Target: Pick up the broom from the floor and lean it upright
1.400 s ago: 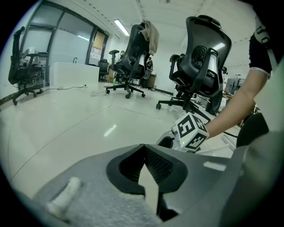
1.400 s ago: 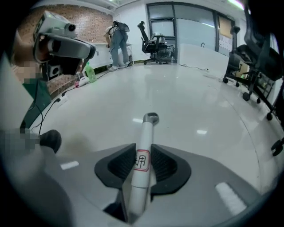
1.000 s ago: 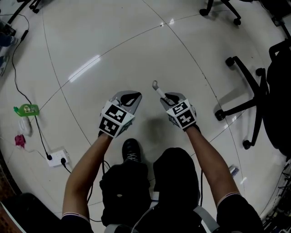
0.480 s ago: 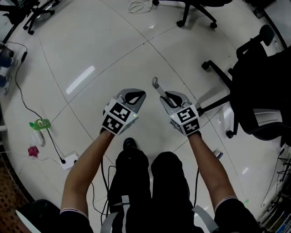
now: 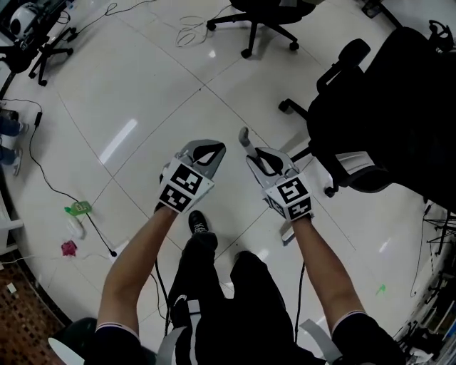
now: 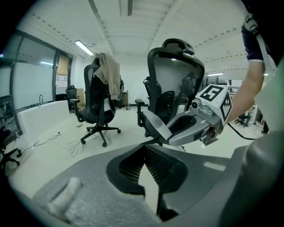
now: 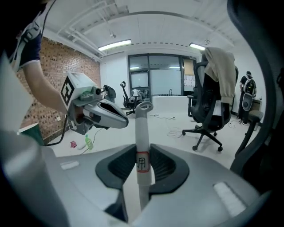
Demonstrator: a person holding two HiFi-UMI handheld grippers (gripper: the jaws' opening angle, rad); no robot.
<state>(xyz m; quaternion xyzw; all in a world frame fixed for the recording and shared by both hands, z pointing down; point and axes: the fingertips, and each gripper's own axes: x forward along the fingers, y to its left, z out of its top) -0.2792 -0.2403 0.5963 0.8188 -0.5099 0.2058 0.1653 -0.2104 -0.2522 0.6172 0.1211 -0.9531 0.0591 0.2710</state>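
Note:
The broom's pale grey handle (image 5: 247,141), with a hanging loop at its top end, sticks up out of my right gripper (image 5: 258,158), which is shut on it. In the right gripper view the handle (image 7: 142,148) stands upright between the pads, and a red-framed label on it sits at the grip. The rest of the broom is hidden below the gripper and my arm. My left gripper (image 5: 207,152) is held beside it at the same height, apart from the handle. Its tips meet with nothing between them (image 6: 145,153).
A big black office chair (image 5: 377,107) stands close on the right, and another chair (image 5: 263,21) at the top. On the white tiled floor at the left lie a green bottle (image 5: 78,208), a pink scrap (image 5: 68,247) and a black cable (image 5: 43,175). My shoe (image 5: 197,222) is below the grippers.
Both grippers have risen high off the floor, which now looks farther away. The right one keeps its hold on the handle. The black chairs have come closer into view.

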